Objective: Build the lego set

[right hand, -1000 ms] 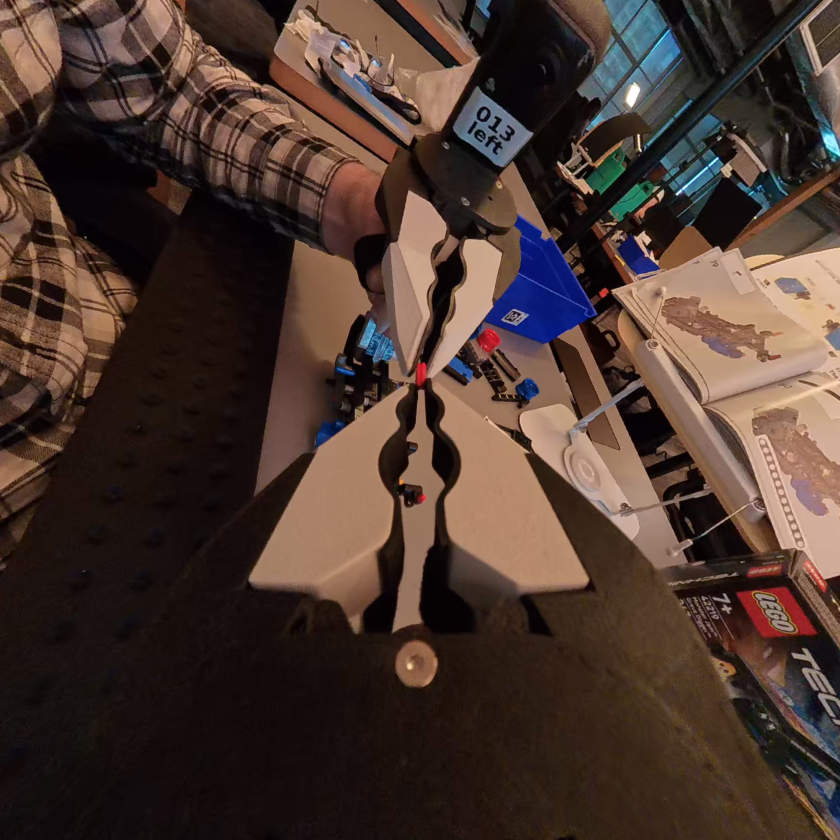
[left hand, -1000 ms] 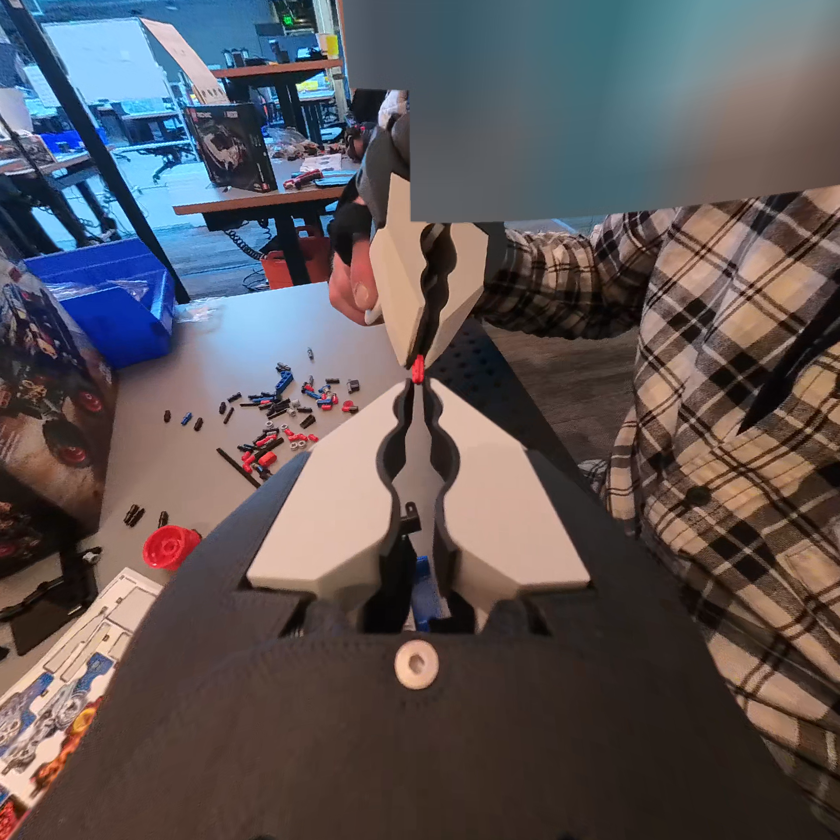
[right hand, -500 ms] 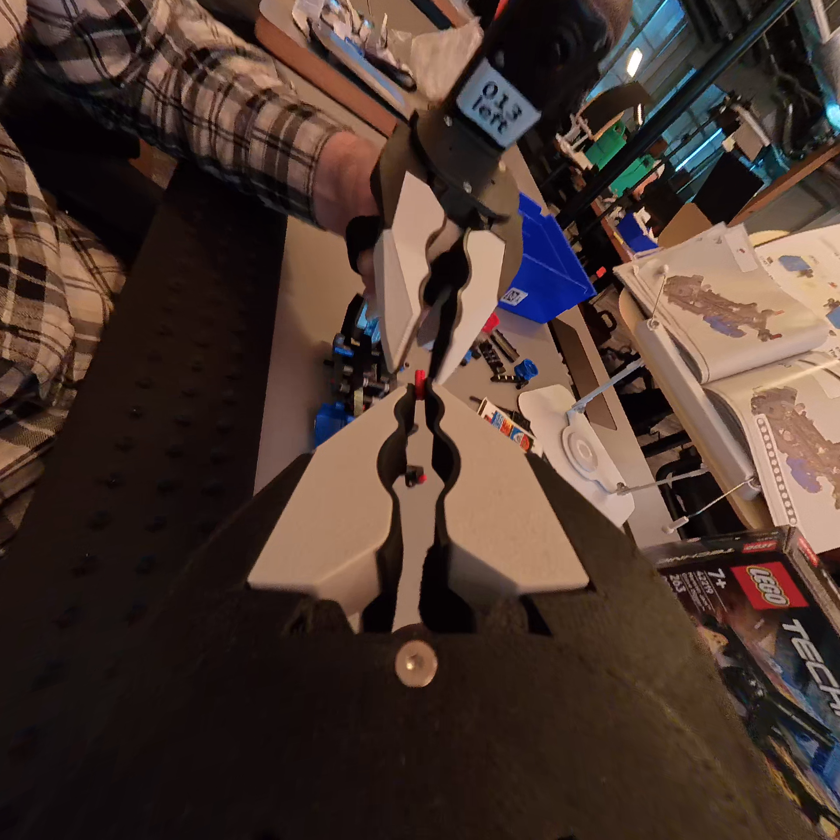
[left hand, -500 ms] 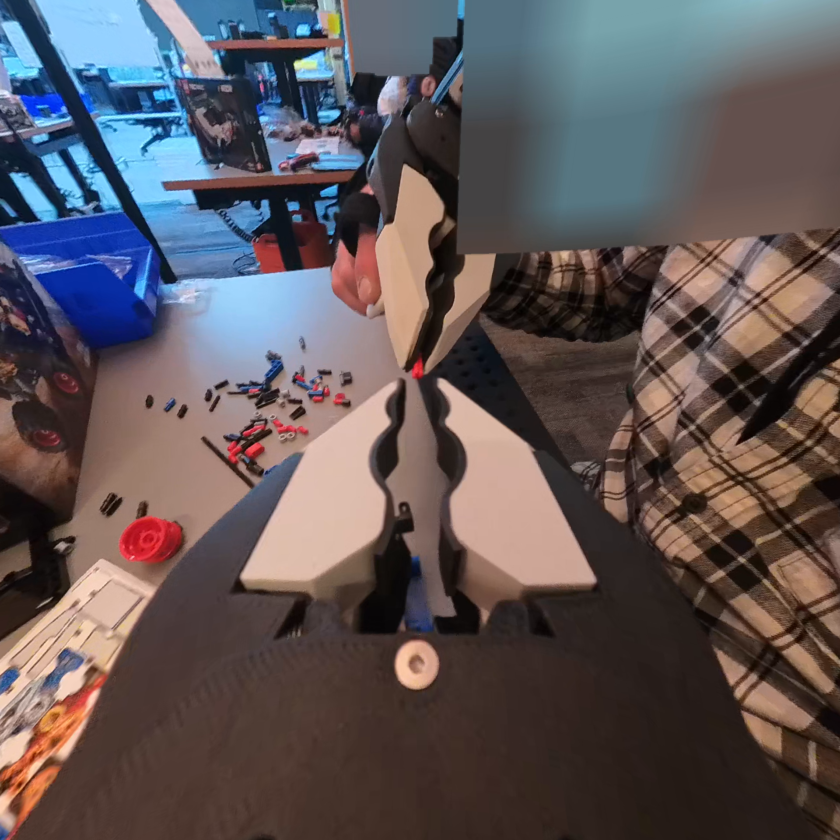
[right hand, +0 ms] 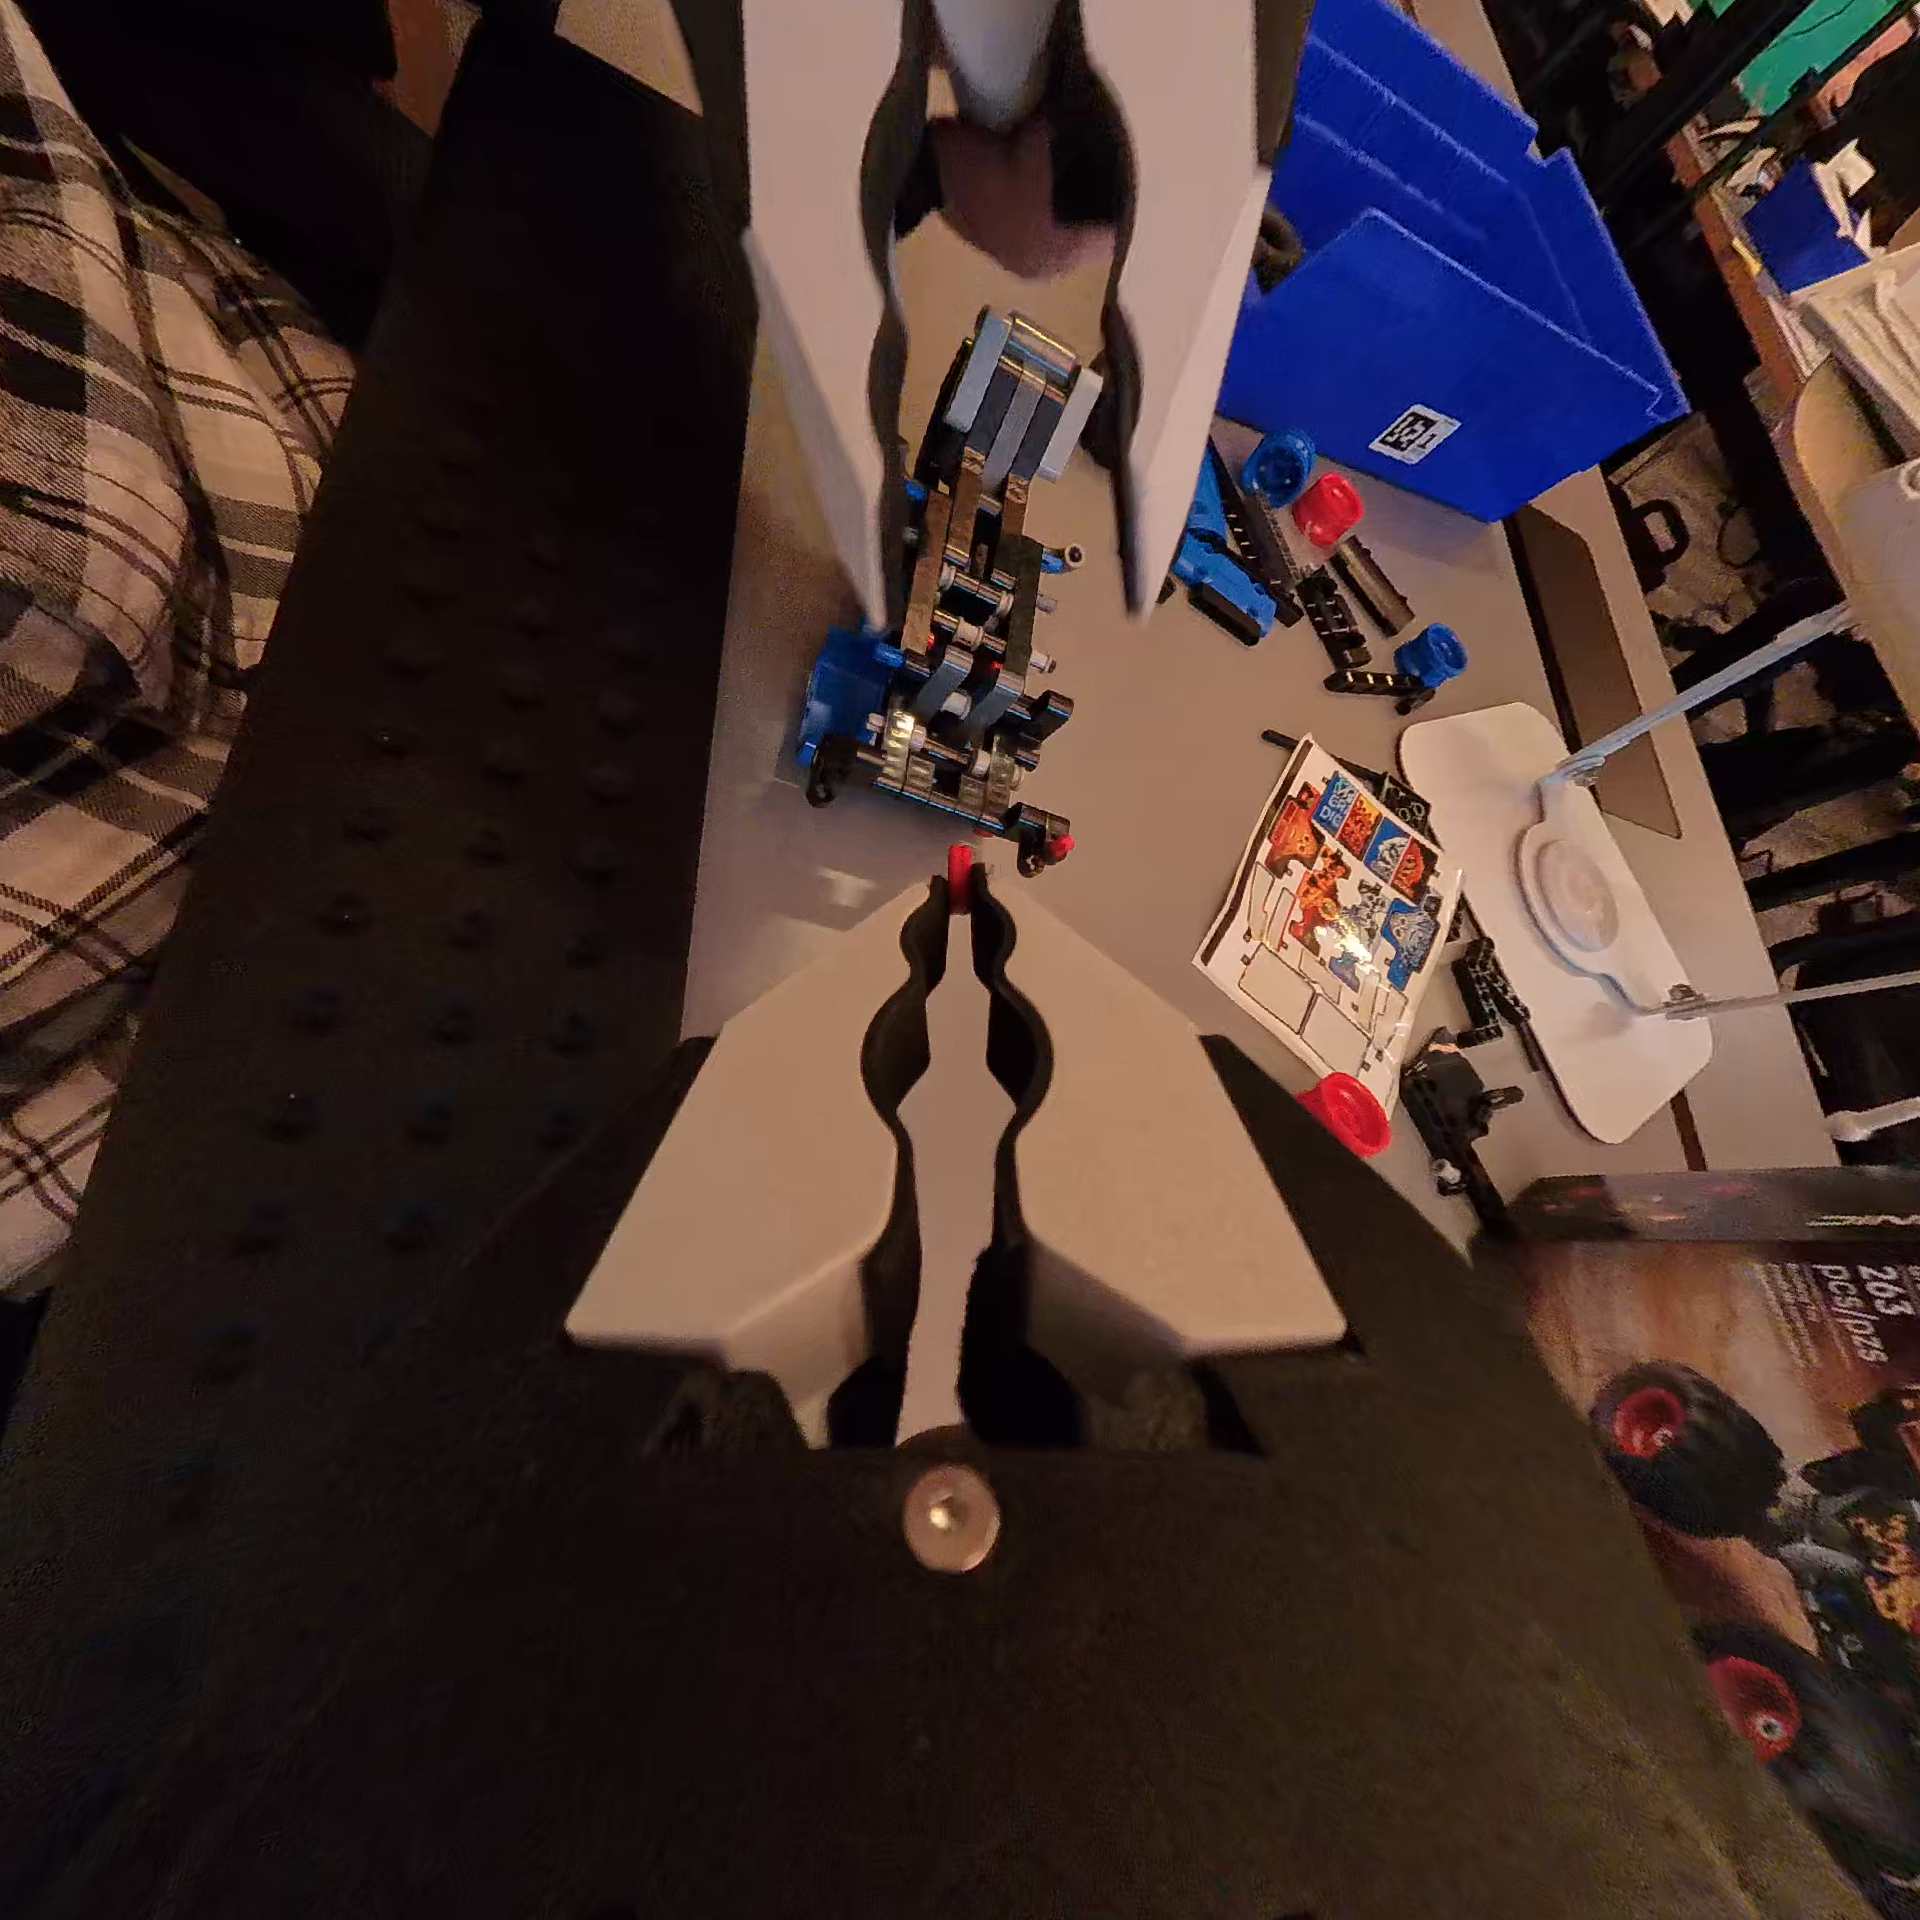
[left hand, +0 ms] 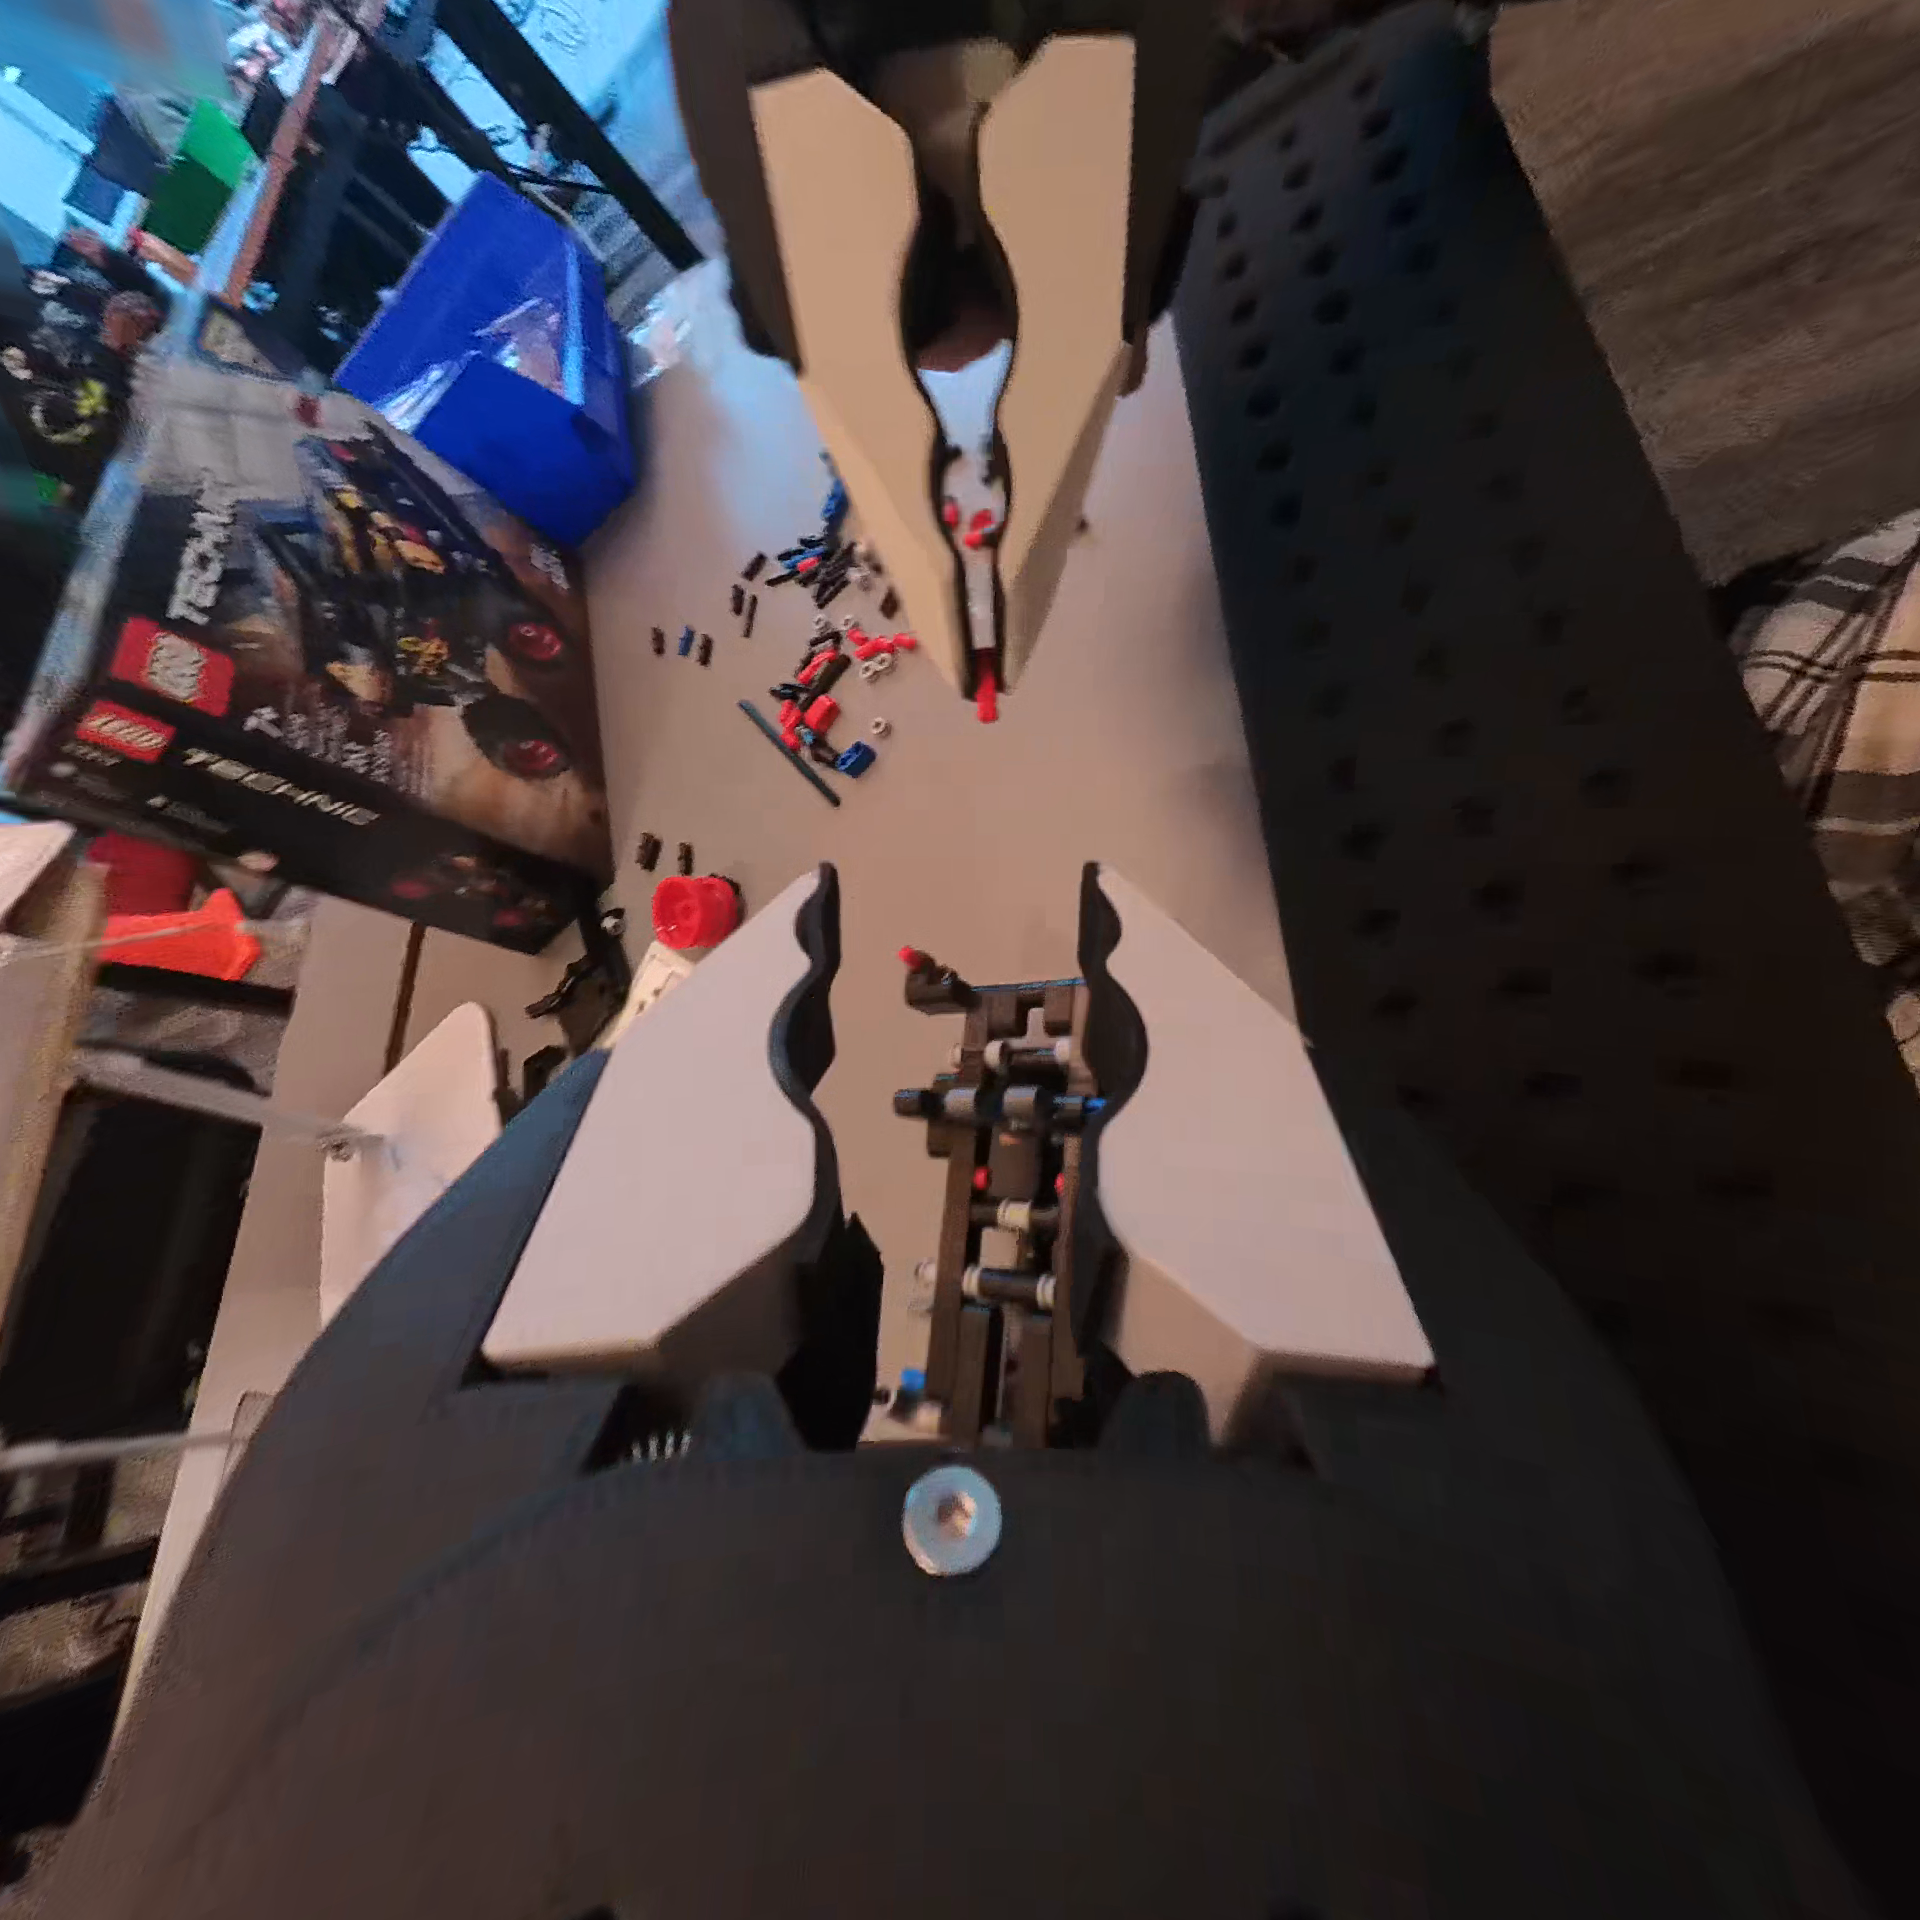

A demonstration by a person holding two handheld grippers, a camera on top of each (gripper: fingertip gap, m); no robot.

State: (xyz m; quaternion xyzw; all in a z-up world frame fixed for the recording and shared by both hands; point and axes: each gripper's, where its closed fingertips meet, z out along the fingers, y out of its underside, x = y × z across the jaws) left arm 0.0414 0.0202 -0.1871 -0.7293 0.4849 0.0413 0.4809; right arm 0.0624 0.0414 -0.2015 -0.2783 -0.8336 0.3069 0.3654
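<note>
Tabletop (right hand: 1122, 727) with a partly built black-and-blue Lego chassis (right hand: 940, 707) lying near its front edge, beside a black perforated strip (right hand: 447, 727) that borders the working surface on the person's side. The set's box (left hand: 301, 665) and a blue bin (left hand: 499, 364) close off the far left; a scatter of loose pins (left hand: 821, 644), a sticker sheet (right hand: 1335, 914) and red wheel hubs (right hand: 1345, 1112) occupy the rest, leaving bare room only just around the chassis. Left gripper (left hand: 956, 904): jaws spread wide and empty, straddling the chassis lengthwise, apparently about to steady it. Right gripper (right hand: 961, 894): jaws clenched on a small red pin (right hand: 960, 871), its tip protruding, held just short of the chassis's near end, where a similar red pin (right hand: 1058, 847) already sits in a corner. Step in hand, as judged: pin insertion. The next move calls for clamping the chassis, then aligning the pin with a free hole, which the blur does not let one identify
</note>
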